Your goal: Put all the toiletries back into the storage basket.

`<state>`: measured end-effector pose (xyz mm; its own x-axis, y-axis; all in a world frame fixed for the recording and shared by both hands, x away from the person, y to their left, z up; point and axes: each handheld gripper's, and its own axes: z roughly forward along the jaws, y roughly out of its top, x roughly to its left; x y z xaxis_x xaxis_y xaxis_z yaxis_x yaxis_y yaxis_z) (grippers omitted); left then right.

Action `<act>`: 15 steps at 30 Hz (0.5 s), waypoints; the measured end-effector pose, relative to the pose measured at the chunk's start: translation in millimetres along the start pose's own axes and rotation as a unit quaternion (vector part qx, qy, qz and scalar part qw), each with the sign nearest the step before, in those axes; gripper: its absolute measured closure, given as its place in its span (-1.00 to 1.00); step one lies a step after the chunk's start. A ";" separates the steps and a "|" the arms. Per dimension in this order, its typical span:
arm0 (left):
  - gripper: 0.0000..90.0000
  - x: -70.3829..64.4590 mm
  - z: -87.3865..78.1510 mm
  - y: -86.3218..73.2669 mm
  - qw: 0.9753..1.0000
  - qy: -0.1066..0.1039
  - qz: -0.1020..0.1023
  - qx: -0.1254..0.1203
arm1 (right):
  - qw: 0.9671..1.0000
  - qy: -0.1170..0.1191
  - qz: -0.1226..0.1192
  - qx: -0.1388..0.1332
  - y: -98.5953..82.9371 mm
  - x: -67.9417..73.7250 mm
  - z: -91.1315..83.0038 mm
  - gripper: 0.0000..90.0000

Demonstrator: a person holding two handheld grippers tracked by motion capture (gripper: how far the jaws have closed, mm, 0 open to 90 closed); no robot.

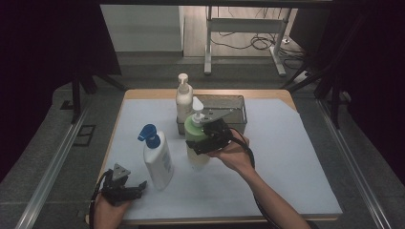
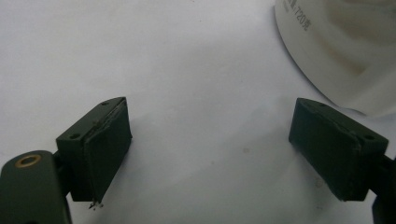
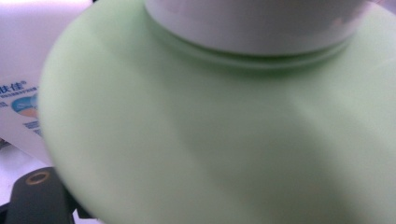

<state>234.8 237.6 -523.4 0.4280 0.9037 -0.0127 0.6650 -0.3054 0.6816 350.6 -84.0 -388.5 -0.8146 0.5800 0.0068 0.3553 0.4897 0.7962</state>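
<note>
Right gripper (image 1: 210, 138) clamped round the green bottle (image 1: 197, 143) near table centre, bottle upright on the white sheet (image 1: 286, 157); green shoulder and white collar pressed close in the right gripper view (image 3: 210, 130); left gripper (image 1: 125, 187) down at seven o'clock, spread wide over bare sheet, nothing between the jaws; blue-capped white bottle (image 1: 157, 160) just beside it at one o'clock; cream bottle (image 1: 183, 98) at twelve o'clock, against the metal tray (image 1: 236, 107).
</note>
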 end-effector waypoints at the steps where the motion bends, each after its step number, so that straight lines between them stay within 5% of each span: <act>1: -0.71 0.1 0.0 0.0 1.000 0.000 0.001 0.000 | 1.000 -0.001 0.000 -0.001 0.5 -0.7 -1.5 -0.73; 15: -0.71 0.0 0.0 0.0 1.000 0.000 0.000 0.000 | 1.000 -0.016 0.015 -0.012 14.3 -16.1 -24.9 -0.73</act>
<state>234.8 237.6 -523.4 0.4280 0.9037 -0.0124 0.6652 -0.3057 0.6812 357.4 -102.6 -362.2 -0.7884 0.6150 0.0109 0.3670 0.4560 0.8108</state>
